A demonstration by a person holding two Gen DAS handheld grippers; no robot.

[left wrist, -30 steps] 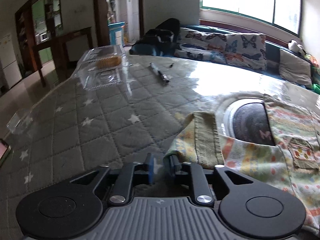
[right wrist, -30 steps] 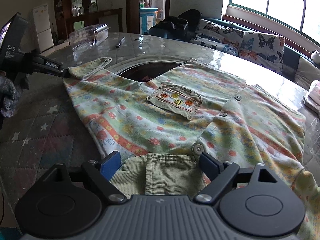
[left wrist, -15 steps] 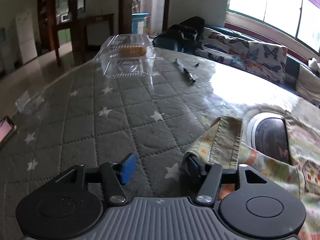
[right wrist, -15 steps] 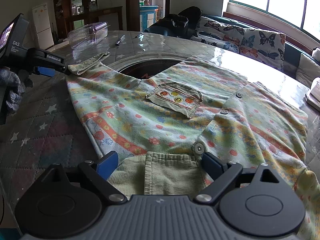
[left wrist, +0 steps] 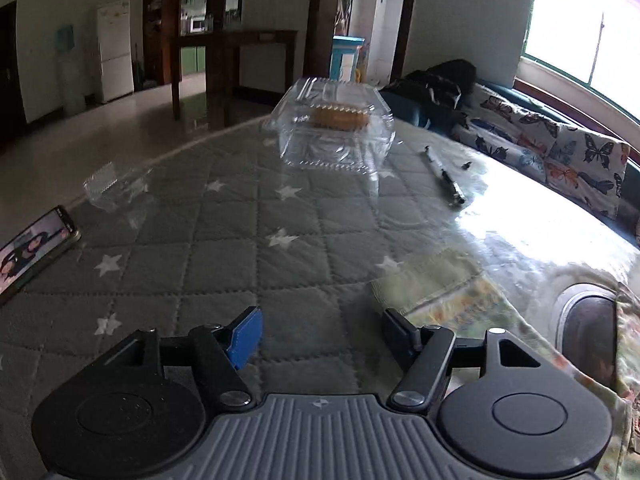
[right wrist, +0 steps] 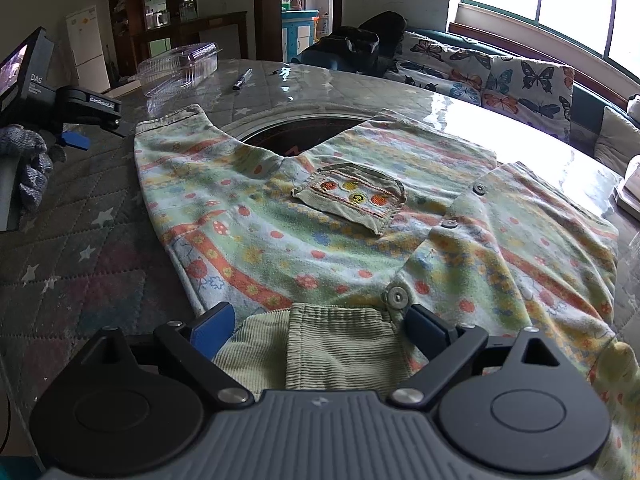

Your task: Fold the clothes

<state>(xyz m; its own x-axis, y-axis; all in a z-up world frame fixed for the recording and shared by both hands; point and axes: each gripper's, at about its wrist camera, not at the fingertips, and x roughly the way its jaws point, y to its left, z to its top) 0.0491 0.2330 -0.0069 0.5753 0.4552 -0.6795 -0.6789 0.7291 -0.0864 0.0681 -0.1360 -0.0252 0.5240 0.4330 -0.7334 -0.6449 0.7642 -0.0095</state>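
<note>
A child's patterned shirt (right wrist: pixel 320 232) with a corduroy pocket (right wrist: pixel 352 196) lies spread flat on the quilted table. Its ribbed collar (right wrist: pixel 320 344) sits between the open jaws of my right gripper (right wrist: pixel 316 326). The left sleeve cuff (right wrist: pixel 172 114) lies flat at the far left; in the left wrist view the same sleeve (left wrist: pixel 436 284) lies just right of my left gripper (left wrist: pixel 324 328). The left gripper, also seen in the right wrist view (right wrist: pixel 96 124), is open, empty and off the cloth.
A clear plastic food box (left wrist: pixel 336 128) and a pen (left wrist: pixel 444 176) lie farther back on the table. A phone (left wrist: pixel 32 252) and a small plastic lid (left wrist: pixel 108 188) lie at the left edge. A dark round inset (right wrist: pixel 300 136) sits under the shirt. A sofa (right wrist: pixel 500 76) stands behind.
My left gripper has opened, let go of the sleeve cuff and drawn away to the left. The sleeve now lies flat. My right gripper has stayed open over the collar.
</note>
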